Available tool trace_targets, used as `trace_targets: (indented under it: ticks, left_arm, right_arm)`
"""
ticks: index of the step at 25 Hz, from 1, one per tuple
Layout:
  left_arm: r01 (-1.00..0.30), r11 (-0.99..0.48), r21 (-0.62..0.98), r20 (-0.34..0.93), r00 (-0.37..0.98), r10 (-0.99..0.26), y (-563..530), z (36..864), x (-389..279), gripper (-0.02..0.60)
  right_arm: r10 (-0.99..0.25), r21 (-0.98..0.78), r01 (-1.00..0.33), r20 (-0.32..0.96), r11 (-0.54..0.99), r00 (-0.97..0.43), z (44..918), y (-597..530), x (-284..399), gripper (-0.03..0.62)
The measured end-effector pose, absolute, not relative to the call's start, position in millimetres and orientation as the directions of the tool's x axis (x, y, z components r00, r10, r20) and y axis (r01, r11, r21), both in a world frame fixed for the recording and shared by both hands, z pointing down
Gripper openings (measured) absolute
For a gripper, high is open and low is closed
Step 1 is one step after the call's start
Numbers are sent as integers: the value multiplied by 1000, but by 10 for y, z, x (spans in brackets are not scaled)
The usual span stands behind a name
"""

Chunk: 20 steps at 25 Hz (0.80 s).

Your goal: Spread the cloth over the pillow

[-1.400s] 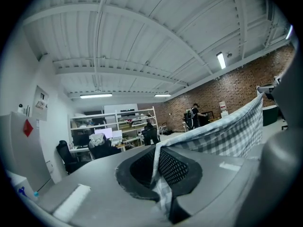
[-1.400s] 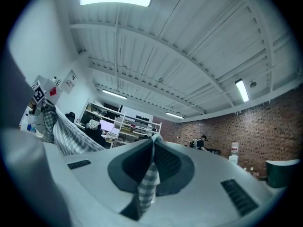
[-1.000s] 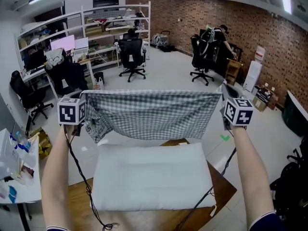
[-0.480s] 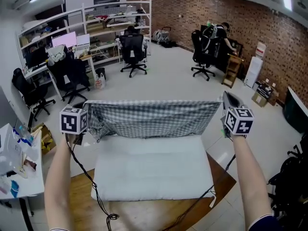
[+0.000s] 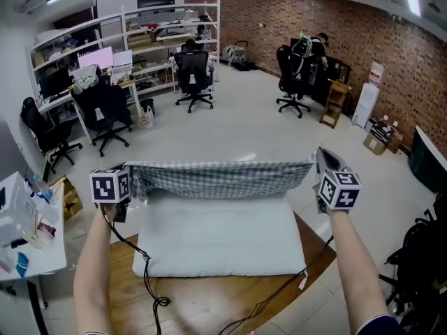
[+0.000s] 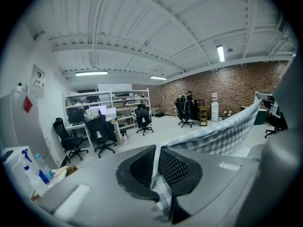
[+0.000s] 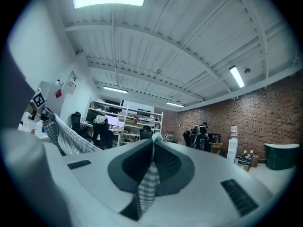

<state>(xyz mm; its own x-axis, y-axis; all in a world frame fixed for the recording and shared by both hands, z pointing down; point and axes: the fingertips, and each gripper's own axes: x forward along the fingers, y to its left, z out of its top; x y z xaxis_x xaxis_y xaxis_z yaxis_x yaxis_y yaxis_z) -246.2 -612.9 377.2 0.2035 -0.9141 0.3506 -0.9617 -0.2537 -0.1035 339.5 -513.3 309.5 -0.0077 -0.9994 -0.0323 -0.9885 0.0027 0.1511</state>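
I'm holding grey checked cloth (image 5: 220, 180) taut at white rectangular pillow (image 5: 220, 239) far edge, left gripper (image 6: 158, 167), right gripper (image 7: 151, 162) clamping corners; next needing draping toward me, evenly

Both arms out in front, near straight and set wide apart. Left forearm (image 5: 93, 257) runs up the head view's left side, right forearm (image 5: 353, 253) up its right.

Left gripper (image 5: 128, 175): marker cube (image 5: 110, 185) on top, nose tipped slightly downward. In the left gripper view the jaws are pressed together, with a corner of the checked cloth (image 6: 222, 136) pinched between the pads.

Right gripper (image 5: 318, 165): held about level, at roughly the same height as the left. In the right gripper view its jaws are likewise closed, clamped on the opposite corner of the cloth.
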Motion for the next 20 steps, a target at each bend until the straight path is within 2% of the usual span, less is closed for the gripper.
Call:
trace_targets:
  ticks: [20]
  left_arm:
    - [-929,-328,-173,597,166,-785,-4884,4755,-2710,14]
  right_arm:
    - [-994,54,-997,95,50,-45,4259,-4039,3227,4]
